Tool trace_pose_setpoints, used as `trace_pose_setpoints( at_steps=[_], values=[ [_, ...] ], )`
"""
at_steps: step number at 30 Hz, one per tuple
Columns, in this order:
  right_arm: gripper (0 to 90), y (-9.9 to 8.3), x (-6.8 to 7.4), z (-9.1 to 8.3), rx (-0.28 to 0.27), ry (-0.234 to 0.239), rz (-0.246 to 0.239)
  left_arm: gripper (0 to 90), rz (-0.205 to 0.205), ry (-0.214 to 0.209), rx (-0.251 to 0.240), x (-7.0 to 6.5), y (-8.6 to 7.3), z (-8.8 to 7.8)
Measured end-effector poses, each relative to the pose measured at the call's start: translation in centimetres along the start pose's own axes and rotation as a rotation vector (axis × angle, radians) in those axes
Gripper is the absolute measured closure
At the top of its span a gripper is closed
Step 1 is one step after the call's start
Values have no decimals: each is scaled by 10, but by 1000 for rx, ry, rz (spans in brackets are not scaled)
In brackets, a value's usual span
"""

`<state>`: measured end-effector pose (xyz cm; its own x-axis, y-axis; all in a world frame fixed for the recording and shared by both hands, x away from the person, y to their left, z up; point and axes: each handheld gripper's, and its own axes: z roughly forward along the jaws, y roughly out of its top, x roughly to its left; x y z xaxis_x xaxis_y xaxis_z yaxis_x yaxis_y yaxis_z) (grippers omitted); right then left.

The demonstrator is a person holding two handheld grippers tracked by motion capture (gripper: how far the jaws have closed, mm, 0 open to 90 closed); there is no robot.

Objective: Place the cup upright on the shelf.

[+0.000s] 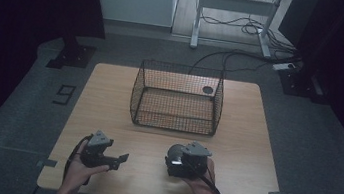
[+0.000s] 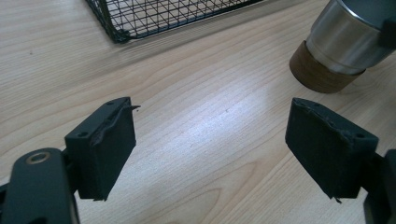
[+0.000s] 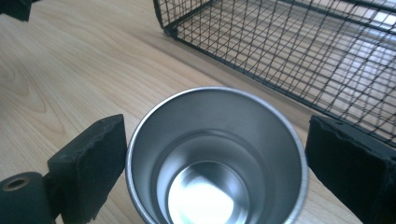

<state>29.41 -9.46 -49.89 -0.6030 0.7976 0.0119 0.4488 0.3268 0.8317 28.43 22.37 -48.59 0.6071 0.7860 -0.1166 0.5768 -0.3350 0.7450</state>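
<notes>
Wire basket mid-table, empty. Left gripper jaws wide apart, holding nothing. Right gripper jaws straddle steel cup, not clamped. No legible writing.

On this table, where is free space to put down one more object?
Bare wood lies left and right of the wire basket, out to the table edges, and between the left gripper and the steel cup. It is crowded at the right gripper, whose jaws flank the cup.
</notes>
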Motion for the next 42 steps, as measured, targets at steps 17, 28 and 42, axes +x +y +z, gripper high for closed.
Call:
trace_pose_setpoints(
  at_steps=[17,28,42],
  values=[
    [132,-11,-1,14,25,1,-46,163,0,-4,0,0,0,1],
    [134,-9,-6,11,12,36,-36,162,0,2,-6,-1,0,-1],
    [134,6,-10,-8,-50,49,-62,162,-3,3,-10,1,1,-3]
  ],
)
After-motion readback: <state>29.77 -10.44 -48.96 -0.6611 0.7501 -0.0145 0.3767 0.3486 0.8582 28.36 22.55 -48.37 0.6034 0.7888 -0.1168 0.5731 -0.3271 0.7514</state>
